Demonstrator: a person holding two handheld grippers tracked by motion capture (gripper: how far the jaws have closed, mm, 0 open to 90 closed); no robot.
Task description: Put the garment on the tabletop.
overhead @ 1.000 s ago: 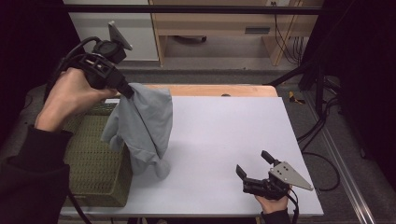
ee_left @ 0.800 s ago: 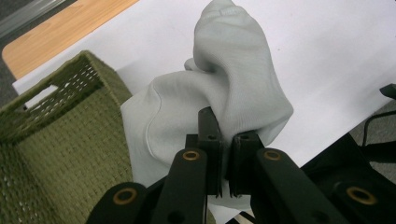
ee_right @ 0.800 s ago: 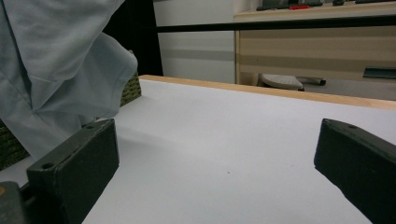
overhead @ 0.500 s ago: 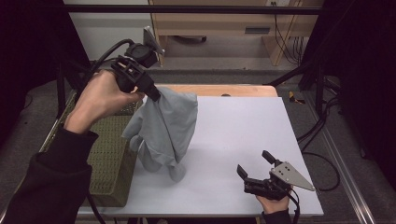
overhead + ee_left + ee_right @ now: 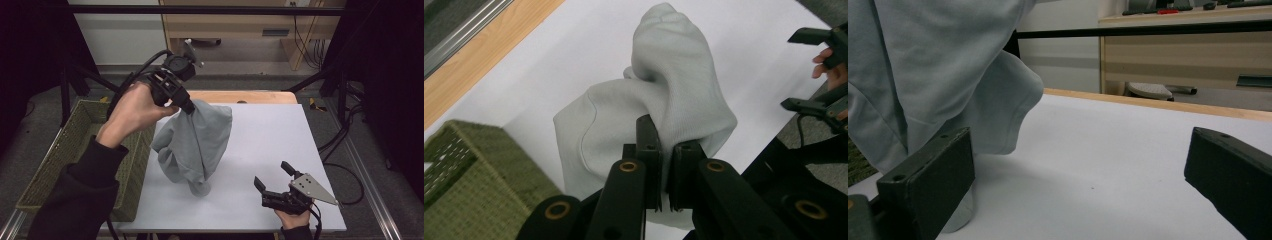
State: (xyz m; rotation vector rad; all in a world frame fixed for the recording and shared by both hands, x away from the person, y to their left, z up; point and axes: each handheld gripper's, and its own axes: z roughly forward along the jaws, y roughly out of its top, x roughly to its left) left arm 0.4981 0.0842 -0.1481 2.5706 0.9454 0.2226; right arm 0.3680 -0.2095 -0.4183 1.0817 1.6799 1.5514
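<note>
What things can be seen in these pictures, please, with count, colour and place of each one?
grey garment: one, light grey, hanging from the left gripper over the table's left part, its lowest tip touching the table.
woven basket: one, olive green, beside the table's left edge.
table: one, white top with a wooden strip along the far edge.
wooden desk: one, light brown, on the floor beyond the table.
left gripper: one, black, raised above the table's left part, jaws shut on the garment's top.
right gripper: one, black with a grey plate, low at the table's near right corner, jaws open and holding nothing.
left hand: one, with a dark sleeve, holding the left gripper.
</note>
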